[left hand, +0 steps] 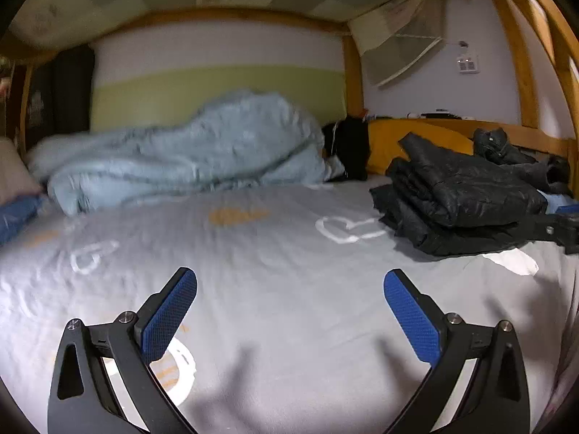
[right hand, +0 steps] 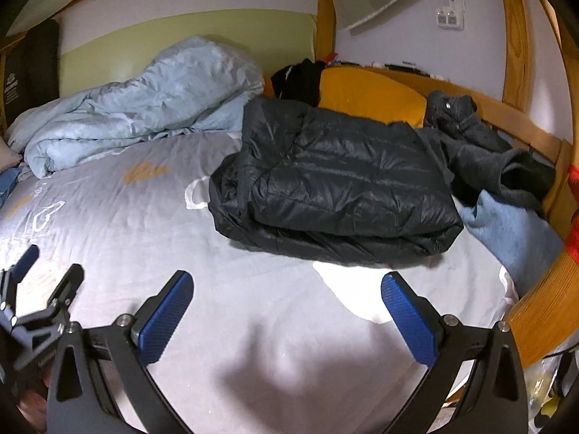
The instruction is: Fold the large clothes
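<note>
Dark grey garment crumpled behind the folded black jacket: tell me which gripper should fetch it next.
Right, probably. The dark grey garment lies at the bed's right side, beyond the folded black jacket, ahead of the open right gripper. The left gripper, also open, faces bare sheet farther left.

Bed covered by a grey printed sheet. Folded black puffer jacket is laid on its right side; crumpled pale blue duvet heaped at the back; dark grey garment and blue cloth bunched by the right rail.
</note>
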`<state>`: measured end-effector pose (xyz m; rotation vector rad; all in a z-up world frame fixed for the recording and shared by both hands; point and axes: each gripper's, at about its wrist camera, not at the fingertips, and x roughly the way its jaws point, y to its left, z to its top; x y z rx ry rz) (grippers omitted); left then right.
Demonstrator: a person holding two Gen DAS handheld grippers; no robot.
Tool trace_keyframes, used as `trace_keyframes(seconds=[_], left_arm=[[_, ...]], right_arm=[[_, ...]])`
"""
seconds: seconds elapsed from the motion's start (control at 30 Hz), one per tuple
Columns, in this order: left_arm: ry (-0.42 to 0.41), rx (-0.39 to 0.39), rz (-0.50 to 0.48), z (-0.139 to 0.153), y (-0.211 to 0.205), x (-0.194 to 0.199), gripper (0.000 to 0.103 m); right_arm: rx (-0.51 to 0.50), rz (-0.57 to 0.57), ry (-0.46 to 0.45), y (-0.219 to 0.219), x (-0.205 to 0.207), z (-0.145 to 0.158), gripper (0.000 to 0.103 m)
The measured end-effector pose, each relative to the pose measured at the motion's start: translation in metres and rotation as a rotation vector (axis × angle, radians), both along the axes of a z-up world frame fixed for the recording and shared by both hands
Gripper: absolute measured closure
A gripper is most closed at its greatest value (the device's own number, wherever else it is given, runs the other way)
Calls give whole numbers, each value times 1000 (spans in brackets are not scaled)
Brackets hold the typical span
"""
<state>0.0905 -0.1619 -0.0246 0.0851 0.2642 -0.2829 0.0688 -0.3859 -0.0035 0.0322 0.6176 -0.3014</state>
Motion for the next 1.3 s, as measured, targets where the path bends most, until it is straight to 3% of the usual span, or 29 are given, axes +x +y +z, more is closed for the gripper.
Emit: trace_keyframes(seconds=[0.17, 0.47, 1.3], left_arm=[[-30, 47, 0, 1, -9, -4, 0], [5, 17, -9, 0, -9, 1, 0], [-11, 15, 42, -1, -4, -1, 0]], right_arm=[[1, -42, 9, -5, 1, -2, 0], [-6, -60, 20, -5, 0, -3, 0], [-41, -69, 45, -4, 3, -6, 0]])
